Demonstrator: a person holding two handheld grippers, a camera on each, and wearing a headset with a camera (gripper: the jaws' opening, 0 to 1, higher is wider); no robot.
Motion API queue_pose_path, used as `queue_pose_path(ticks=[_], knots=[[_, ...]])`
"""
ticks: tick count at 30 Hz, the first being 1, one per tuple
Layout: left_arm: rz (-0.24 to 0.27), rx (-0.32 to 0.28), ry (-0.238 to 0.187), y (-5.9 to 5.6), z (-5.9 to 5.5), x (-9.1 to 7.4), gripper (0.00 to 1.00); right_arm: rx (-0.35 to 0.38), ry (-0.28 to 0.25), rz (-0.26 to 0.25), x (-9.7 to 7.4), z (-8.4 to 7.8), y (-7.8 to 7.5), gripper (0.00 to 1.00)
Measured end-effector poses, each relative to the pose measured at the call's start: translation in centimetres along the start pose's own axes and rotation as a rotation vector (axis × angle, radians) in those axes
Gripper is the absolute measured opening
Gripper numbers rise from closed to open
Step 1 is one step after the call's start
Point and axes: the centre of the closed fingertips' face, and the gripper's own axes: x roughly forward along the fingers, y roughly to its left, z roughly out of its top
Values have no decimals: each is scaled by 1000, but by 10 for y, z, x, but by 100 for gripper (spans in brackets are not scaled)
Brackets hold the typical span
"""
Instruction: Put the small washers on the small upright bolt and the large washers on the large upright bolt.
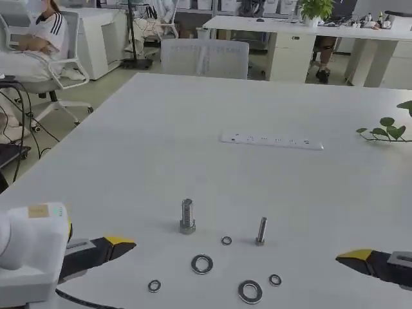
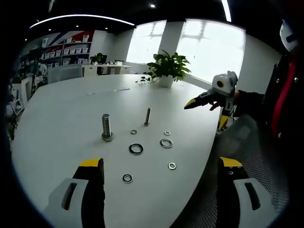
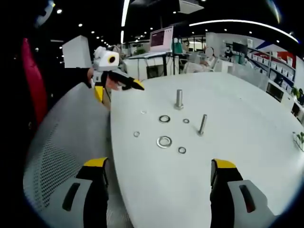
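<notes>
Yellow-tipped jaws are held spread and empty on the left gripper (image 2: pixel 160 164) and right gripper (image 3: pixel 159 163) at the near table (image 1: pixel 193 161) edge, flat washers (image 1: pixel 201 264) are scattered just beyond, and the freestanding large bolt (image 1: pixel 187 215) and small bolt (image 1: pixel 261 230) behind could be toppled by a grazing jaw.

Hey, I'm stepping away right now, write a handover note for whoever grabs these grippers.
Left gripper: open, empty. Right gripper: open, empty.
Large silver upright bolt and small silver upright bolt stand bare on the white table.
Two large steel washers and three small steel washers lie flat near the bolts.
Done: nothing. Left: all five washers.
</notes>
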Motion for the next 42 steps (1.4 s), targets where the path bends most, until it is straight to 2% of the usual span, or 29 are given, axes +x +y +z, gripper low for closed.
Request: queue_pose_path(ticks=[14, 19, 28, 42], knots=[[2, -2, -3, 1, -1, 0, 100, -7, 19, 13, 2, -1, 1, 89], [5, -1, -9, 2, -1, -1, 100, -28, 45, 31, 5, 0, 4, 88], [14, 3, -26, 0, 3, -2, 100, -86, 91, 81, 13, 4, 2, 87], [38, 6, -51, -1, 7, -10, 100, -201, 175, 178, 37, 19, 11, 83]])
